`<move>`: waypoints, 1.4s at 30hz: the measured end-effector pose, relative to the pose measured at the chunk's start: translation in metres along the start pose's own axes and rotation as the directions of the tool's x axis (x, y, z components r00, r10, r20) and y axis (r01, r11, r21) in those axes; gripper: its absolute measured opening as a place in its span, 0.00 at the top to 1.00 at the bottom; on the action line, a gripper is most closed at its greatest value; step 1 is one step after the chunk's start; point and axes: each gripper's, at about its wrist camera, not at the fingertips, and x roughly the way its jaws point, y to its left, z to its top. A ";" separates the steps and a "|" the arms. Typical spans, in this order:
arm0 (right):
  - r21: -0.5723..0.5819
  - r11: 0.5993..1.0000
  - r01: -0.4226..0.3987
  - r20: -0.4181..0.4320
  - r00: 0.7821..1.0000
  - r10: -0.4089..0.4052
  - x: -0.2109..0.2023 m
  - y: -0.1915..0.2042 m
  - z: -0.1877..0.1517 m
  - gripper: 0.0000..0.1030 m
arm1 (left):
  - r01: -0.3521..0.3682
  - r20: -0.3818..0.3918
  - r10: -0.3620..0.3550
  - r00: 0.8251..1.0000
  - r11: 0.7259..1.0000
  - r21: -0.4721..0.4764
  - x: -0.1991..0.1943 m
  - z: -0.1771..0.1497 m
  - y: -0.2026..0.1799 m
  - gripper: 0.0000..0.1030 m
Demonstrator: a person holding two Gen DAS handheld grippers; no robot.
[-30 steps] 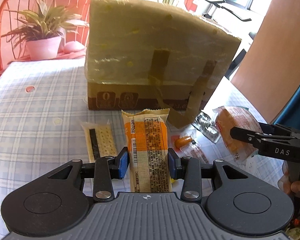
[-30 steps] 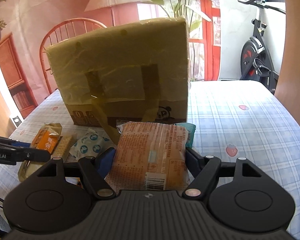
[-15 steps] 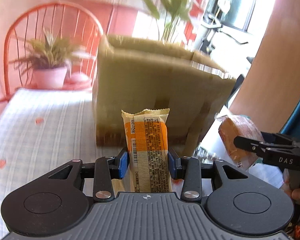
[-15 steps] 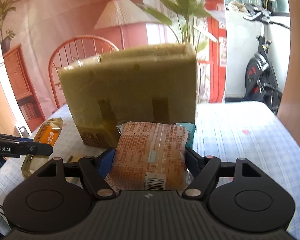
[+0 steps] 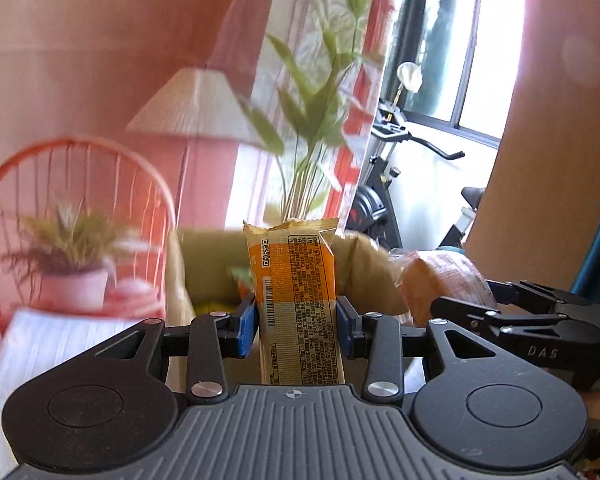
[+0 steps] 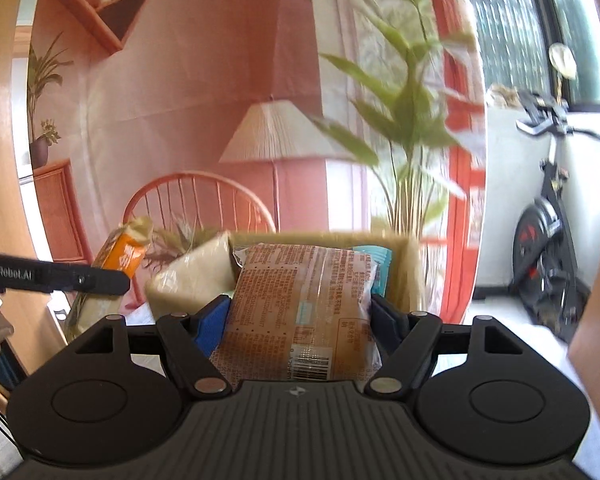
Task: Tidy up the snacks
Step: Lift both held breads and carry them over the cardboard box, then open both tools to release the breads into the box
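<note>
My left gripper (image 5: 296,326) is shut on a narrow orange and yellow snack bar (image 5: 296,300), held upright just in front of the open top of the tape-wrapped cardboard box (image 5: 364,264). My right gripper (image 6: 300,316) is shut on a wide brown snack packet (image 6: 300,304), level with the box's rim (image 6: 408,268). Each gripper shows in the other's view: the right one (image 5: 480,300) with its packet (image 5: 440,276) at the right, the left one (image 6: 112,280) with the bar (image 6: 124,256) at the left. Some packets lie inside the box (image 5: 220,304).
A checked tablecloth (image 5: 52,340) covers the table. A potted plant (image 5: 68,268) and an orange chair (image 5: 80,184) stand behind on the left. A tall leafy plant (image 6: 408,152), a lamp (image 6: 276,136) and an exercise bike (image 6: 548,248) lie beyond the box.
Both grippers have risen with their snacks from table level to the height of the box's open top. The views tilted up, so the box's inside now shows.
</note>
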 end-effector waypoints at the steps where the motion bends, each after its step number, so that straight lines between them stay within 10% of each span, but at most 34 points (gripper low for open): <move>1: -0.004 1.000 0.000 0.004 1.000 0.000 0.007 -0.002 0.005 0.27 | 0.000 0.001 0.000 1.000 1.000 -0.004 0.008 0.008 0.001 0.59; 20: -0.059 0.993 0.106 -0.162 0.980 -0.115 0.140 -0.030 0.011 0.27 | -0.176 -0.148 0.181 0.972 0.983 0.052 0.137 0.031 0.022 0.59; 23: -0.053 0.994 0.099 -0.180 0.978 -0.107 0.143 -0.032 0.006 0.27 | -0.173 -0.151 0.181 0.972 0.983 0.063 0.137 0.029 0.022 0.54; 26: -0.064 0.993 0.099 -0.198 0.974 -0.109 0.144 -0.030 0.003 0.26 | -0.168 -0.140 0.174 0.975 0.984 0.053 0.133 0.030 0.024 0.27; 42: -0.045 0.997 0.056 -0.090 0.994 -0.060 0.088 -0.008 0.009 0.21 | -0.126 -0.092 0.131 0.987 0.990 0.058 0.070 0.030 0.023 0.26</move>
